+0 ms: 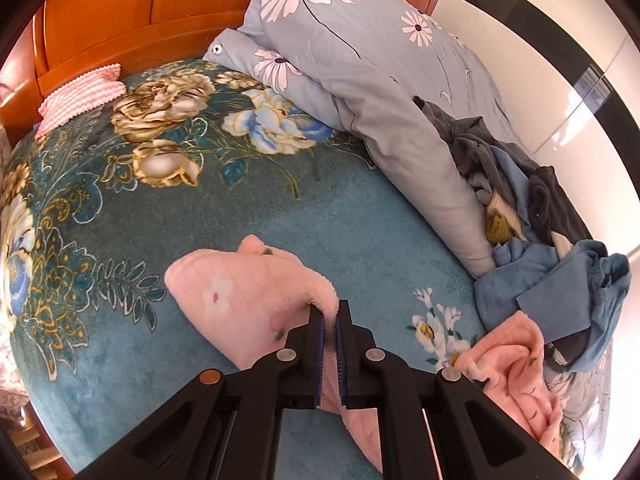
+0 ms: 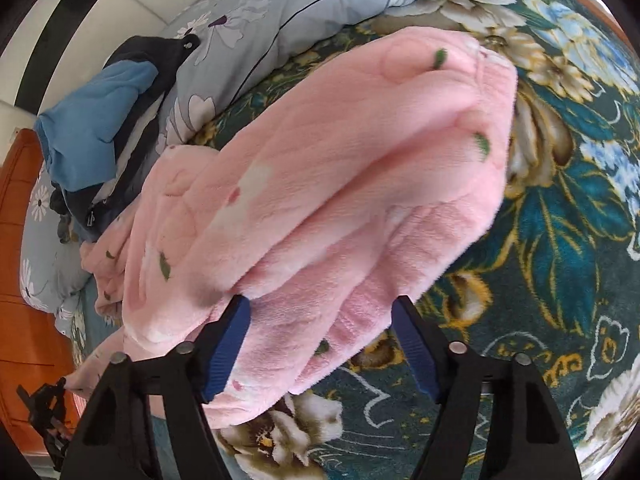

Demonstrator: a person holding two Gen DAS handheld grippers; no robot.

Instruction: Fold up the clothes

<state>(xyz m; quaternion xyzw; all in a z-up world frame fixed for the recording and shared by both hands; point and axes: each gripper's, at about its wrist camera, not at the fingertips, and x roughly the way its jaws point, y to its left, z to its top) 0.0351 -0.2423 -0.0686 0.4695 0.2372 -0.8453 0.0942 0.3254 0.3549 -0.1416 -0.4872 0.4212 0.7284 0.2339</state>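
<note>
In the left wrist view, a pink textured cloth [image 1: 82, 94] sits at the far left against the orange wooden headboard [image 1: 132, 4], on a teal floral blanket [image 1: 168, 216] that covers the bed. Nearer, the pink fleece garment [image 1: 244, 300] lies across the blanket, and a raised fold of its edge runs straight into the left gripper [image 1: 329, 316], whose blue-padded jaws are drawn nearly together and clamped on that fold, with fleece showing between and below them. To the right of the jaws lies more pink fleece [image 1: 516, 368], crumpled, just beside a pile of blue and dark clothes [image 1: 532, 232] heaped against a grey daisy-print quilt [image 1: 360, 60] along the far right side. In the right wrist view, the clothes pile [image 2: 100, 132] and quilt [image 2: 256, 16] lie at the far left, the pink garment [image 2: 328, 176] fills the middle as a bulky, lifted bundle, and the right gripper [image 2: 320, 312] has its jaws spread wide apart, with the garment's near end sitting between them, touching the left blue pad [image 2: 226, 344] and apart from the right one. The floral blanket [image 2: 560, 220] spreads to the right.
</note>
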